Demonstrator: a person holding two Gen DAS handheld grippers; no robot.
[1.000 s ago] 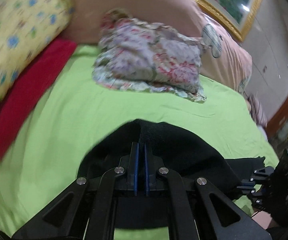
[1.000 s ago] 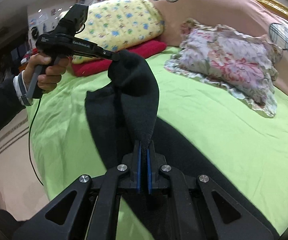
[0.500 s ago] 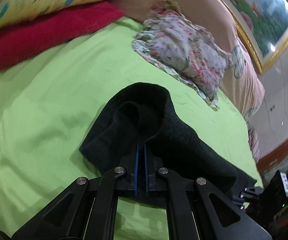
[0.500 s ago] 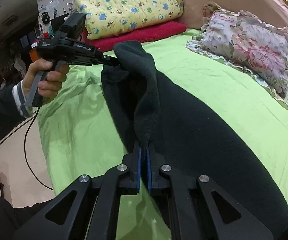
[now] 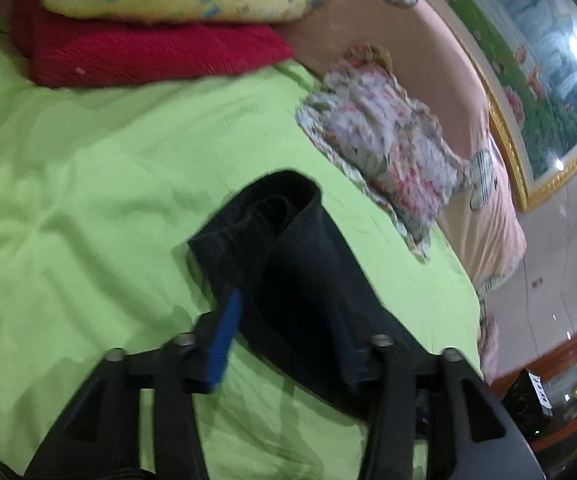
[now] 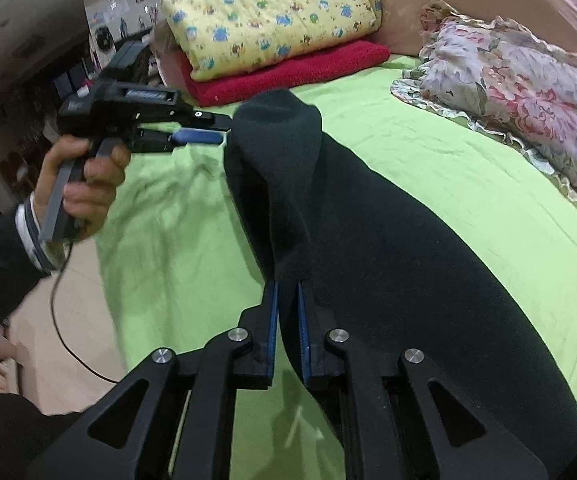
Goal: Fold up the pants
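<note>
Pants [image 6: 388,240] lie on the green sheet [image 6: 468,168], long axis running away from my right gripper [image 6: 286,320], which pinches the near edge. Left gripper [image 5: 284,336] jaws are opening, with the far folded end loose between them.

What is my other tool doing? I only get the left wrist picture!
Observer: Your right tool is pinching a fold of the black pants between its blue pads.
Child: How does my left tool look from over there?
Observer: The left tool has its tips right at the raised end of the pants. Its jaws are opening, and no cloth looks caught between them.
Child: Is anything hanging off it?
Observer: Yes, a thin black cable hangs from its handle down toward the floor.
</note>
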